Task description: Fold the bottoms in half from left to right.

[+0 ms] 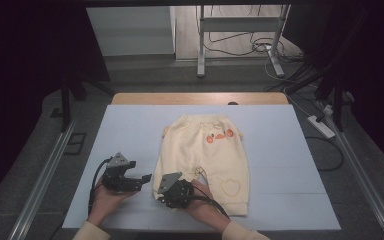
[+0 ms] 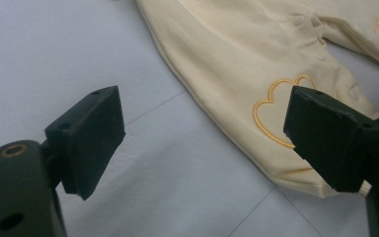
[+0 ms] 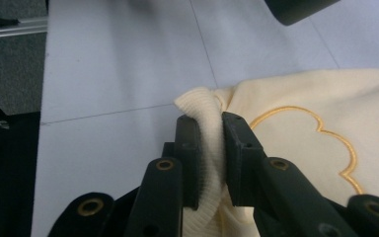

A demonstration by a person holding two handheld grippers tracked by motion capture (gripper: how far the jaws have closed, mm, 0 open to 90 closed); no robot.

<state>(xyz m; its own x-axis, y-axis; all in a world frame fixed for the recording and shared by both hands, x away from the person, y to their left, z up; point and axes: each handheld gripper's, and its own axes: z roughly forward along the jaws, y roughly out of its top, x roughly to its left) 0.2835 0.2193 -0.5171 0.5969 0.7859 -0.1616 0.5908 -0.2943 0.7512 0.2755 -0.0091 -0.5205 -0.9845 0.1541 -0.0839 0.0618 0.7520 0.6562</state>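
Pinching: right gripper (image 3: pixel 211 158) jaws clamped on ribbed leg cuff of small soft pale-yellow baby trousers (image 1: pixel 207 155) | trousers lie flat on light-blue worktop (image 1: pixel 130 130) | left gripper (image 2: pixel 202 138) jaws apart, empty, beside them | done: grab; left: probably folding

left gripper (image 1: pixel 142 178): black body, grey three-cornered plate on top, black cable looping at its left
right gripper (image 1: pixel 161 196): black, grey plate, black cable trailing right
jaw arms: brass-ringed screw holes
pads (image 2: pixel 91 138): blocky, matte black, small holes on top
sleeves (image 1: pixel 92 231): cream cuffs at near edge
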